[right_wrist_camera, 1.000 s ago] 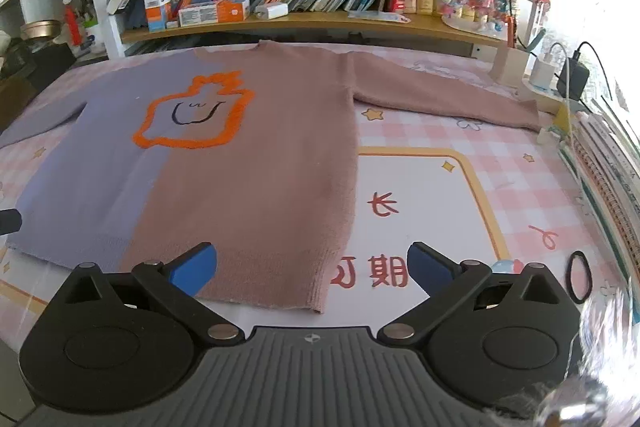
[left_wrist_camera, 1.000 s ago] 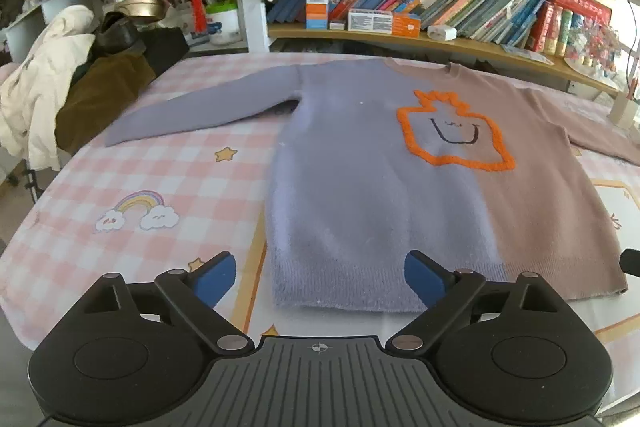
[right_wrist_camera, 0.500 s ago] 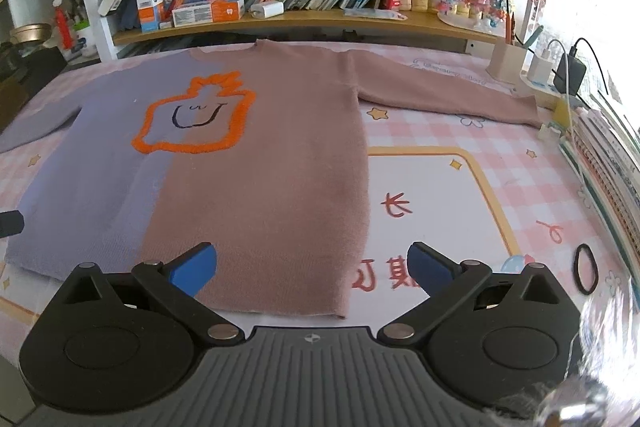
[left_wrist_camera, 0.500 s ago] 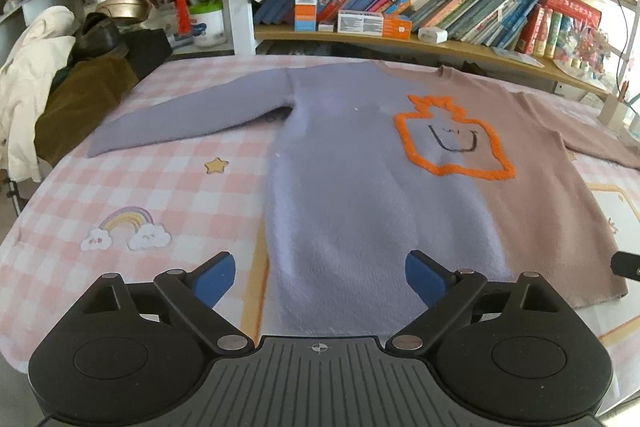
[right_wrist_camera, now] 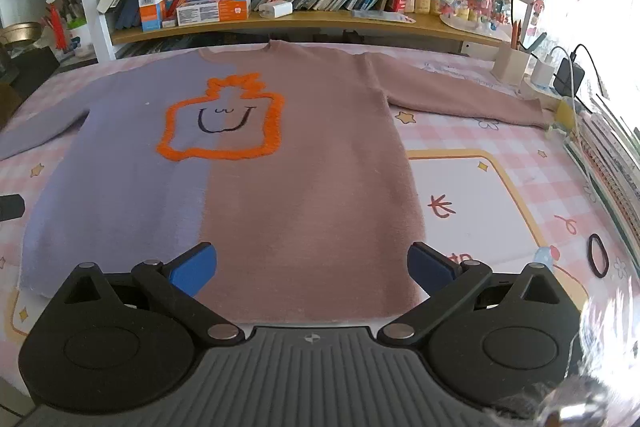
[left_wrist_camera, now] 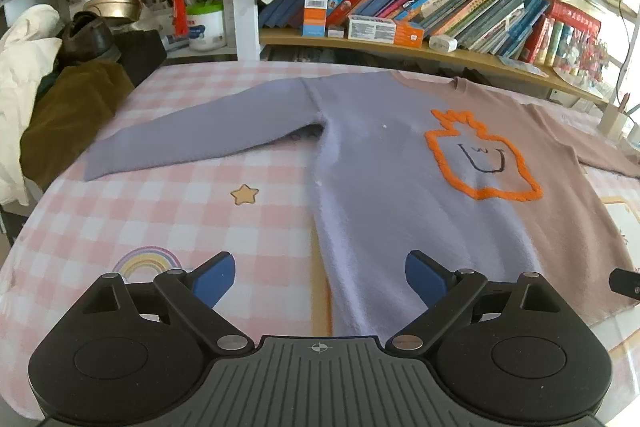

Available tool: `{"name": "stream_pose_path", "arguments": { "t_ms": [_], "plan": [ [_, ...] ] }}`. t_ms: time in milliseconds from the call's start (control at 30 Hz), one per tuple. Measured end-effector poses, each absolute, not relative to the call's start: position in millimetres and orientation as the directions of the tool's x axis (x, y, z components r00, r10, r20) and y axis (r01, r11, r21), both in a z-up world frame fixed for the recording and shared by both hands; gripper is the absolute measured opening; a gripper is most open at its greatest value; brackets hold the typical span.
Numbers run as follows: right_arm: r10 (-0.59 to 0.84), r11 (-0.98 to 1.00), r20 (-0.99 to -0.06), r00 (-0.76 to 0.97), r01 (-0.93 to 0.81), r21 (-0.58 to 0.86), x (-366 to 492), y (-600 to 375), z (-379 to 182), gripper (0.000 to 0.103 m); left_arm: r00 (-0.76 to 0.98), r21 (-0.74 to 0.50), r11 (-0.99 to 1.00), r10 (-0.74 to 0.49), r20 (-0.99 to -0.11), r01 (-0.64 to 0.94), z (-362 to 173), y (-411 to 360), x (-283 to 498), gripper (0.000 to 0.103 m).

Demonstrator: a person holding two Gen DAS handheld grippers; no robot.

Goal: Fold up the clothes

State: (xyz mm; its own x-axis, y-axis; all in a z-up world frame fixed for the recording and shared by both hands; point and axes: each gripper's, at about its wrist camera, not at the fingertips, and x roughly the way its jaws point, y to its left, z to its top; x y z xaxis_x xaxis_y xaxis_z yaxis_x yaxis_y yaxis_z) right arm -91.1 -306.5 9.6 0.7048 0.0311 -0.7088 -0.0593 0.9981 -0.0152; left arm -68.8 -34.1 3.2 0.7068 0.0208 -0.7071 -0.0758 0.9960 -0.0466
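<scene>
From my left wrist camera, the two-tone knitted sweater (left_wrist_camera: 400, 187), lilac on one half and dusty pink on the other with an orange-outlined smiling face, lies flat and face up on the pink checked tablecloth (left_wrist_camera: 160, 195). Its lilac sleeve (left_wrist_camera: 200, 135) stretches out toward a heap of cream and brown clothing (left_wrist_camera: 52, 99). My left gripper (left_wrist_camera: 320, 277) hangs over the hem, jaws spread wide, holding nothing.

From my right wrist camera, my right gripper (right_wrist_camera: 312, 263) sits over the pink hem, jaws equally wide and empty. The pink sleeve (right_wrist_camera: 460, 99) reaches toward a wooden pen holder (right_wrist_camera: 510, 67). A black hair tie (right_wrist_camera: 599, 255) lies well apart from the sweater.
</scene>
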Motion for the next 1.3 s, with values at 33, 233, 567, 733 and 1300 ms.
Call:
{"name": "stream_pose_path", "arguments": {
  "t_ms": [33, 233, 567, 733, 1300],
  "plan": [
    [0.025, 0.998, -0.708, 0.706, -0.054, -0.018, -91.8, -303.1, 10.1, 0.103, 0.707, -0.051, 0.996, 0.015, -0.707, -0.072, 2.7, -30.7, -67.2, 0.094],
    [-0.009, 0.999, -0.705, 0.709, -0.016, -0.029, -96.2, -284.7, 11.6, 0.103, 0.707, -0.071, 0.996, -0.014, -0.707, -0.051, 0.1, -9.7, -59.6, 0.094],
    [-0.067, 0.997, -0.701, 0.71, 0.021, -0.074, -100.4, -257.5, 14.4, 0.103, 0.731, -0.123, 0.982, 0.021, -0.682, -0.144, -2.1, 54.2, -37.6, 0.094],
    [-0.09, 0.995, -0.71, 0.698, 0.026, -0.101, -101.2, -246.0, 13.6, 0.103, 0.728, -0.164, 0.96, 0.057, -0.683, -0.228, -14.4, 91.5, -30.9, 0.094],
    [-0.134, 0.989, -0.759, 0.637, 0.032, -0.148, -100.4, -216.2, 3.4, 0.103, 0.724, -0.159, 0.892, 0.227, -0.652, -0.423, -37.6, 186.5, -10.7, 0.069]
  ]
}}
